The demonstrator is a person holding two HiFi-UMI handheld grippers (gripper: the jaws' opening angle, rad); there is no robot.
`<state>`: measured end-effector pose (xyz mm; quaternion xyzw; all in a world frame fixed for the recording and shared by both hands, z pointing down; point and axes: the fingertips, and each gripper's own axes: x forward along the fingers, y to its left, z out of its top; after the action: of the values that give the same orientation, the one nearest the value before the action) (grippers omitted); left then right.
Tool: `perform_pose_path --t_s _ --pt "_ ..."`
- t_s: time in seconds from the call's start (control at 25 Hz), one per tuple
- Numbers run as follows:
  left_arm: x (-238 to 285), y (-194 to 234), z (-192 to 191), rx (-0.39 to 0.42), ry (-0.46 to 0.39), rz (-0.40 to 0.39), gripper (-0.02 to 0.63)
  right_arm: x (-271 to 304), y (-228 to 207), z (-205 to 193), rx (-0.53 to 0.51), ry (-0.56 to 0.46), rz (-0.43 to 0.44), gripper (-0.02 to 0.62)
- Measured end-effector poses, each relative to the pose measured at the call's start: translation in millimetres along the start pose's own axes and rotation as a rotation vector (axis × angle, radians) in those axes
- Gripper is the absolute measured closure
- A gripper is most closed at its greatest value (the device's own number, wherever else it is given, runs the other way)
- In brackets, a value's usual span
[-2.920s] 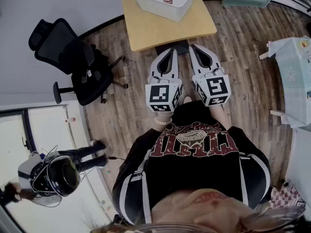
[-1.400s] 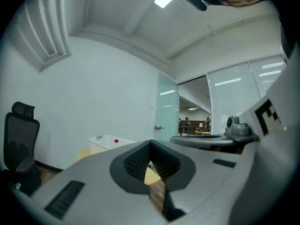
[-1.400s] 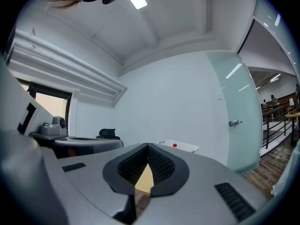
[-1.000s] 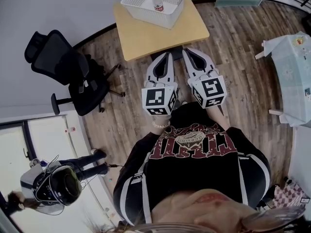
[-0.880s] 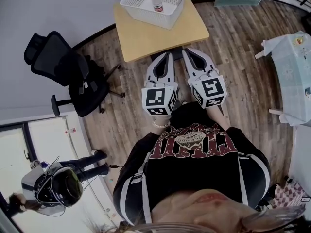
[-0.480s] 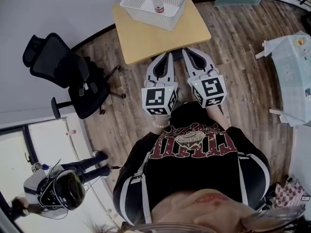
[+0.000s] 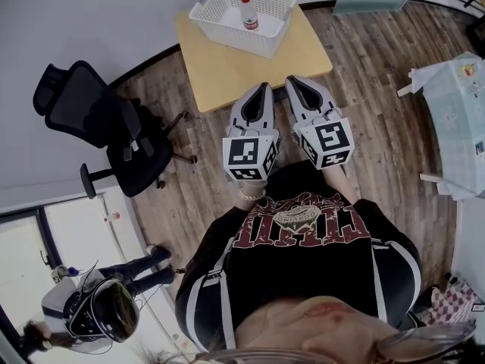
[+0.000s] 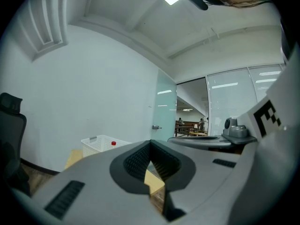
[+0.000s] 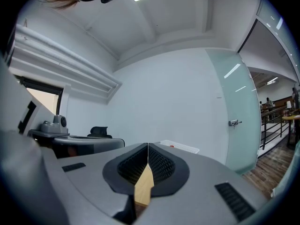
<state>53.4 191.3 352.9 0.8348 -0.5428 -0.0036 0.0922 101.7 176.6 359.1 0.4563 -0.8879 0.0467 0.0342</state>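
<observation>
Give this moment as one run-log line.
left gripper: shut, empty | right gripper: shut, empty | both by wooden table | bottle in white basket

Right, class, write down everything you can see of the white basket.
The basket is white, plastic-looking and rectangular, with perforated lattice walls and a thicker rim. It sits upright at the far end of the wooden table, turned askew to its edges. It holds one small red-capped bottle. Nothing else touches it.

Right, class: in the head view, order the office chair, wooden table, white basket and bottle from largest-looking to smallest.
1. Wooden table and office chair: about alike, not ranked.
2. White basket.
3. Bottle, inside the basket.
</observation>
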Motion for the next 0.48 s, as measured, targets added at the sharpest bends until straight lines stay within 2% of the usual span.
perform_pose_path --t_s 0.48 --pt "38.0 39.3 7.4 0.006 0.013 -0.054 0.557 54.8 -6.1 6.1 -0.004 -0.008 -0.022 0.577"
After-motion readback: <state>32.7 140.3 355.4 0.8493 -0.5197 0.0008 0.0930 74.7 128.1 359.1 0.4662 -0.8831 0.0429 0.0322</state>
